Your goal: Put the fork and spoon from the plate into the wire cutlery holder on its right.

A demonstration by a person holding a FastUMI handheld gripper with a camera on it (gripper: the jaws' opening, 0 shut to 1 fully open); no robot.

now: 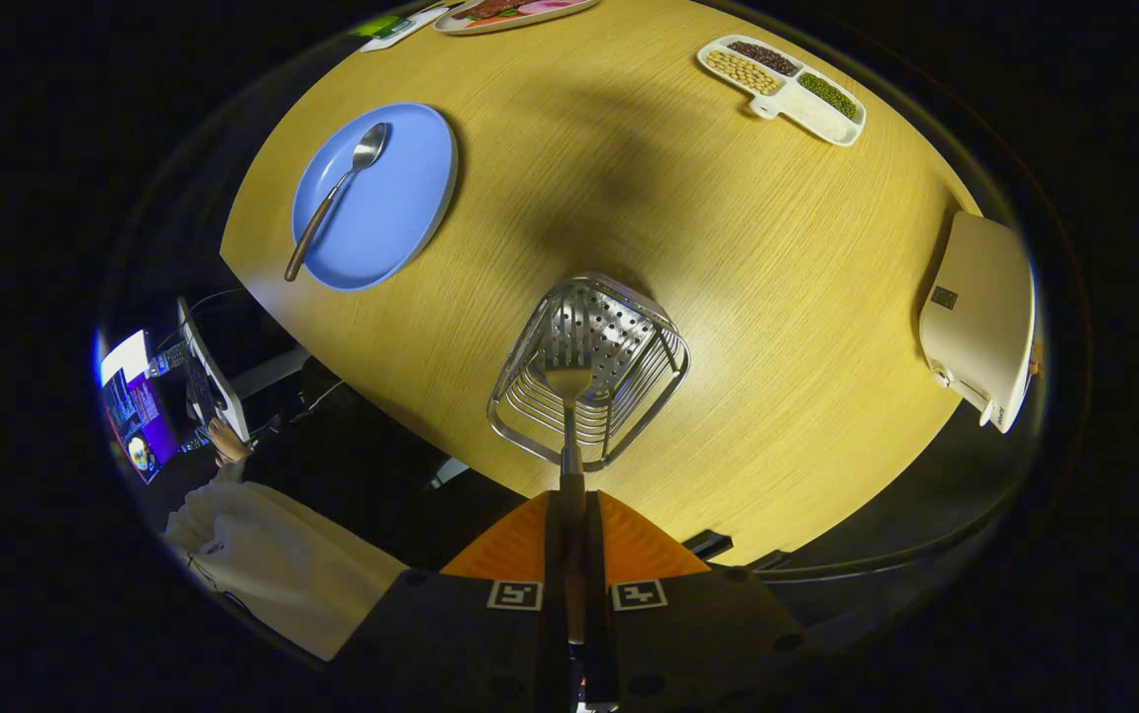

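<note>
Steel glints at the frame's centre, where the wooden-handled metal fork (569,416), clamped by its handle in the gripper (570,535) jaws, hangs tines-down inside the silver wire cutlery holder (589,366) on the pale wooden bench (728,248). To finish well, I judge, lower it straight until the tines reach the perforated base, then part the jaws cleanly. The wooden-handled metal spoon (337,196) lies on the round blue plate (401,198), upper left.
</note>
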